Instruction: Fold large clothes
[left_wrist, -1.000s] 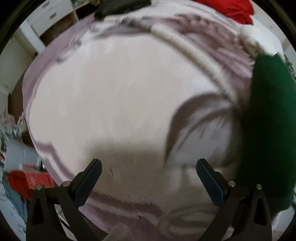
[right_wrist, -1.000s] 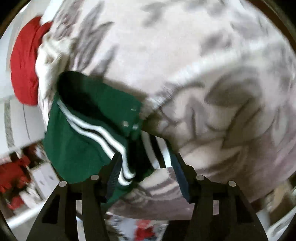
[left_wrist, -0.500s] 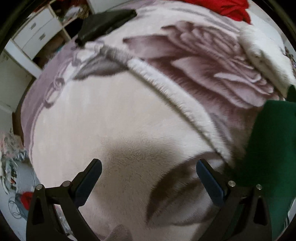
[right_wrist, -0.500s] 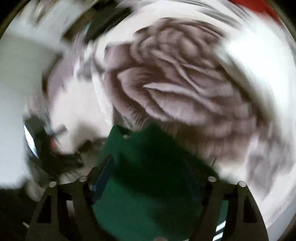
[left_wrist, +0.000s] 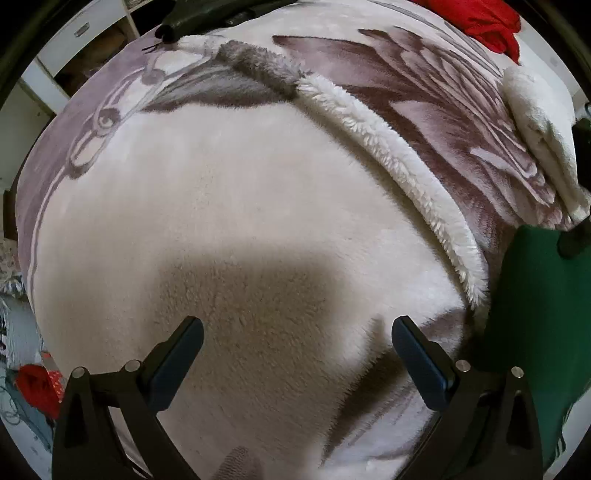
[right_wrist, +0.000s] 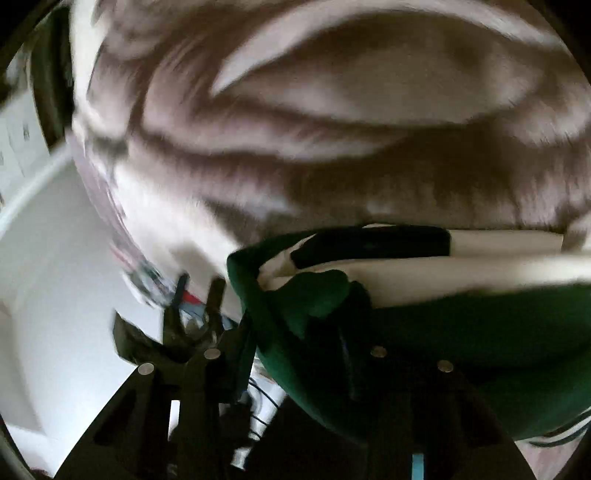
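The left gripper (left_wrist: 295, 354) is hanging released, jaws wide, over the cream plush blanket (left_wrist: 229, 206) filling the frame's centre, nothing between its pads. The green garment (left_wrist: 543, 332) is lying along the right edge there. In the blurred right wrist view, the right gripper (right_wrist: 295, 350) is closing, with the green garment's (right_wrist: 461, 332) fabric bunched between its jaws at lower centre; whether the pads are pressing it, I cannot tell.

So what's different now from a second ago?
The left hand-held gripper has slid across the fleece blanket, away from the green garment, so the blanket's shaggy folded edge now shows; its jaws stay wide open and empty. The right hand-held gripper swung round and is closing on the green garment. The red cloth stayed put.
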